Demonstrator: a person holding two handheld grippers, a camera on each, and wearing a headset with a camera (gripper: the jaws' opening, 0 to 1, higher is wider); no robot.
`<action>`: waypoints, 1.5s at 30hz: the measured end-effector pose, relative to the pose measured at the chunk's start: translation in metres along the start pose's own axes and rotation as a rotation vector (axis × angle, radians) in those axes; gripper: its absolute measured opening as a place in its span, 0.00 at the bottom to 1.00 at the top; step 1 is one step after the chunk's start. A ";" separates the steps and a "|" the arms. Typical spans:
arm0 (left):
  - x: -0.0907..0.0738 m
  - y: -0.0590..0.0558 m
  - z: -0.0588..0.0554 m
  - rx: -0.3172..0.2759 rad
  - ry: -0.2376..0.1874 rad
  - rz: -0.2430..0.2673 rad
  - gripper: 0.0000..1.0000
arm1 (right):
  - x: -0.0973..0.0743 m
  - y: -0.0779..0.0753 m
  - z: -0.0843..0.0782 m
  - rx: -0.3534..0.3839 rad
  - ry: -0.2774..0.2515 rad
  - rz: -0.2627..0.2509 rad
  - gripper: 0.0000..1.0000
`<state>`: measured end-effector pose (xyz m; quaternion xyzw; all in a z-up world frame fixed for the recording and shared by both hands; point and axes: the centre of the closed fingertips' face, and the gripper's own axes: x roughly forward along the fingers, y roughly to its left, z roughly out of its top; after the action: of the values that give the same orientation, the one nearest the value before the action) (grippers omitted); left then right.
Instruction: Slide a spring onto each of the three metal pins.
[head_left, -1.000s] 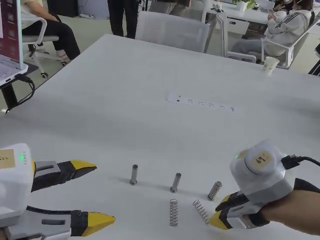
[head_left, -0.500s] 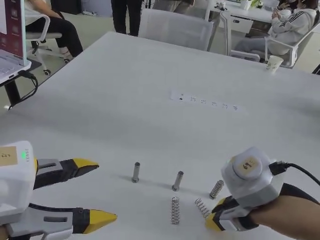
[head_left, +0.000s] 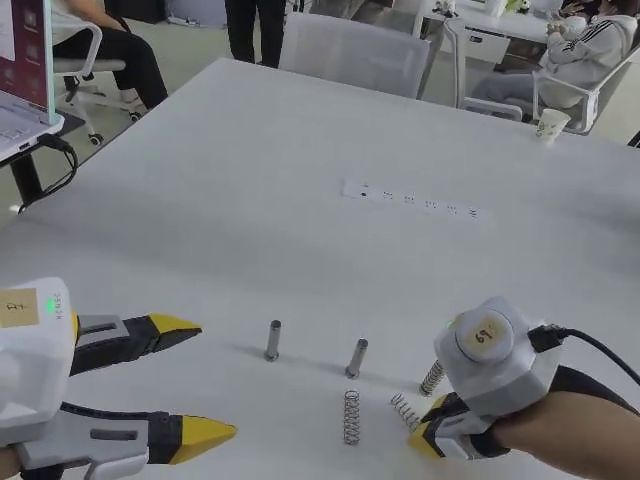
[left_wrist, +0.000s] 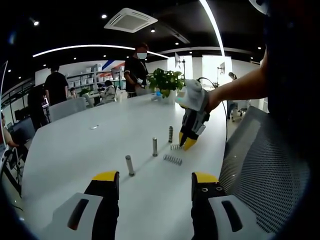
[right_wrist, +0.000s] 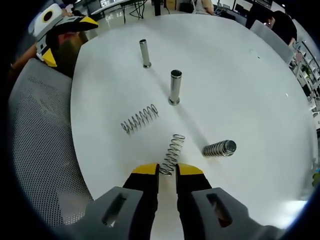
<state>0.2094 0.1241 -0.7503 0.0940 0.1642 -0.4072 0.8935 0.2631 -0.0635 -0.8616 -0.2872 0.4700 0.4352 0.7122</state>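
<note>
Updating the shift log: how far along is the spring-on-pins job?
Done: one grey metal pin looks already sleeved in a coil spring. In hand: the right claw has its jaws around the end of a loose steel spring on the white table; firm grip unclear. Remaining: the near bare metal pin, the far bare pin, and a second loose spring. The left claw is open.

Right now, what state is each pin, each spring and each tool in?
Pin nearest left tool: upright, bare.
Middle pin: upright, bare.
Third pin: upright, spring already on it.
Loose spring: lying flat, untouched.
Other spring: lying flat, one end between the right tool's tips.
Left tool: open, empty.
Right tool: jaws narrow around that spring end; grip unclear.
</note>
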 end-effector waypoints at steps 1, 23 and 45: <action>0.000 0.000 0.000 0.001 0.001 0.001 0.54 | 0.000 0.000 0.000 -0.004 -0.001 -0.002 0.11; 0.005 -0.013 0.007 -0.002 -0.008 -0.068 0.48 | -0.040 0.025 0.015 -0.104 -0.048 0.042 0.08; 0.025 -0.048 0.033 0.069 -0.022 -0.248 0.33 | -0.082 0.094 0.086 -0.460 -0.101 0.185 0.08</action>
<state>0.1954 0.0653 -0.7311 0.0991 0.1505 -0.5210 0.8343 0.2007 0.0207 -0.7524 -0.3754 0.3467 0.6078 0.6078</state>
